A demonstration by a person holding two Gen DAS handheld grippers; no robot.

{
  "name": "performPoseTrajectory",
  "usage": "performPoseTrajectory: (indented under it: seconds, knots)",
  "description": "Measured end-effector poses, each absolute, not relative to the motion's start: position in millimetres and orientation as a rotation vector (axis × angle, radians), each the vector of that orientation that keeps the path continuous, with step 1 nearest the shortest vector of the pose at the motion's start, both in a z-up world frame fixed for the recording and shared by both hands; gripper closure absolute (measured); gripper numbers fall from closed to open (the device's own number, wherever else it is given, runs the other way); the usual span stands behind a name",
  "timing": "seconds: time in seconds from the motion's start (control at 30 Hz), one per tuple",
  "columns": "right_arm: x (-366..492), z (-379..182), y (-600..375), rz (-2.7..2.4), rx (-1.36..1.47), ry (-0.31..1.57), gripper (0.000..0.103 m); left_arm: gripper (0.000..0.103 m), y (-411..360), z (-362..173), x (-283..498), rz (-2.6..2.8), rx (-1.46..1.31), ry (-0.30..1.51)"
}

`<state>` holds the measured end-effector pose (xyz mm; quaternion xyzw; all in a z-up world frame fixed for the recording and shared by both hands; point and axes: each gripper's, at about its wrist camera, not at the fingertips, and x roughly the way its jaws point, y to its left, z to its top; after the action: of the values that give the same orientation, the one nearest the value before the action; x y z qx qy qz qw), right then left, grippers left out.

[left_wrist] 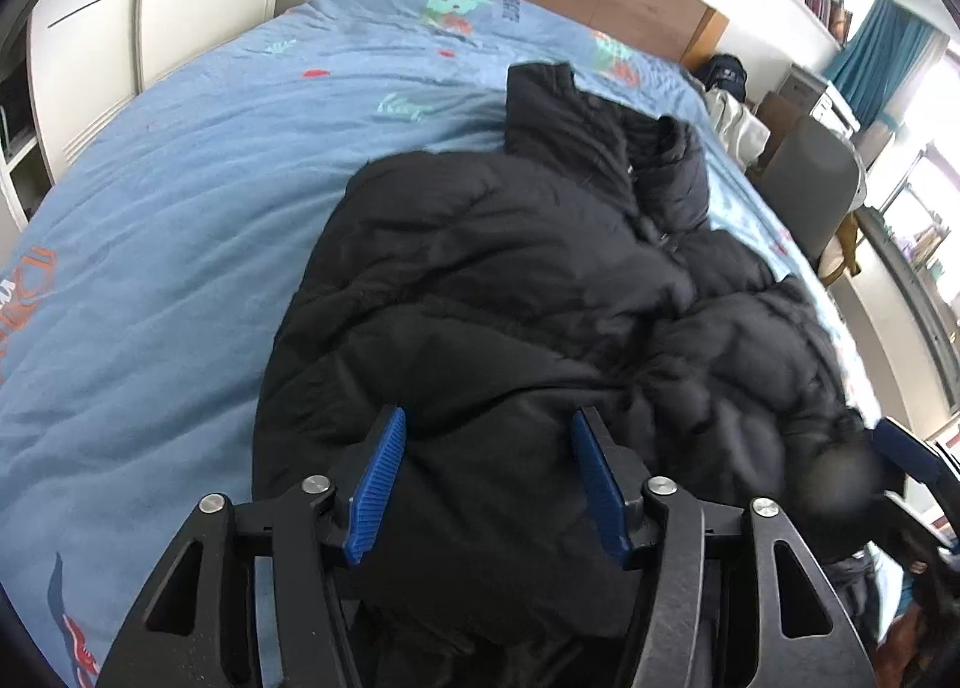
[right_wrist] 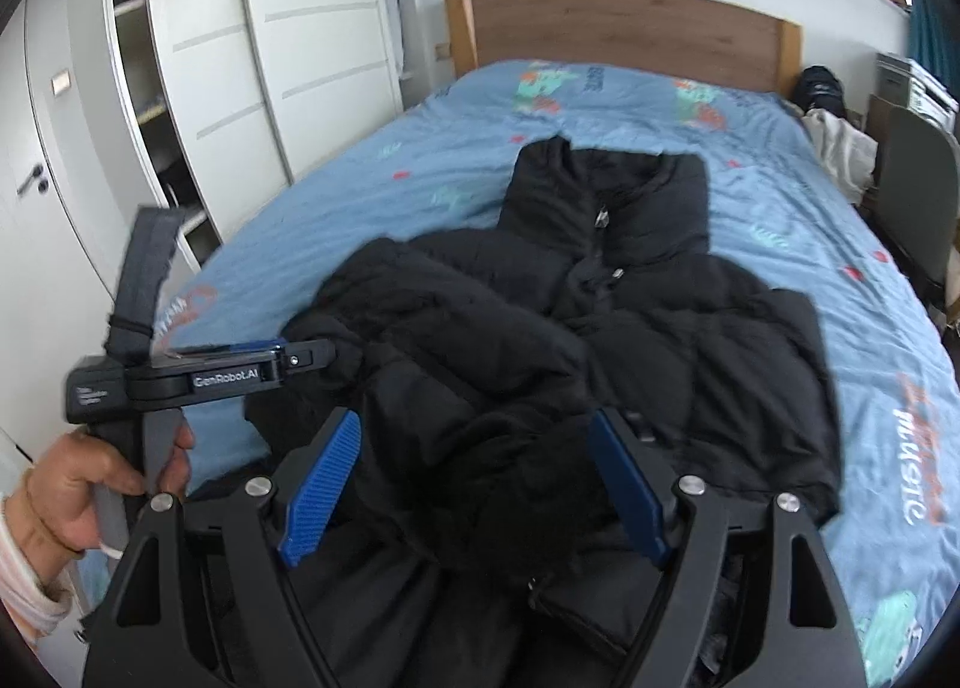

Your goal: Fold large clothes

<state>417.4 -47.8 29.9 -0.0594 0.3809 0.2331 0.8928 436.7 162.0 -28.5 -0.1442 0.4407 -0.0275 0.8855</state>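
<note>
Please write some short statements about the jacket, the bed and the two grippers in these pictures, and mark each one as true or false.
1. The black puffer jacket lies on a bed with a blue cover. True.
2. The jacket's collar points toward the wooden headboard. True.
3. The jacket is red. False: it is black.
4. The right gripper has its jaws fully shut. False: they stand wide apart over the jacket.
5. The left gripper is held by a hand. True.

Black puffer jacket [right_wrist: 630, 322] lies front up, collar toward the headboard, one sleeve folded across
</note>
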Motion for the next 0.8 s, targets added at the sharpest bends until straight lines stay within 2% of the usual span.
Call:
performPoseTrajectory:
  seconds: [0.23,0.33,0.5,0.63,0.8]
  knots:
    - [447.6,-41.5,-79.0,0.399,-0.131,0.915,0.025,0.041,158.7,-61.1,435.5,-0.085,-0.274,0.922]
    - [447.4,-53.3,-92.5,0.405,-0.108,0.933,0.025,0.040,153.2,-61.5,434.1,-0.081,-0.251,0.918]
    - [438.1,-45.2,-95.1,0.396,-0.149,0.943,0.025,0.040,151.1,-28.4,423.7,-0.119,-0.257,0.858]
    - [425.8,-15.6,-87.2,0.435,-0.172,0.880,0.025,0.039,139.0,1.9,438.8,-0.155,-0.206,0.815]
    - [431.4,1.2,-73.7,0.453,-0.172,0.812,0.025,0.038,126.5,-6.2,474.8,-0.129,-0.190,0.840]
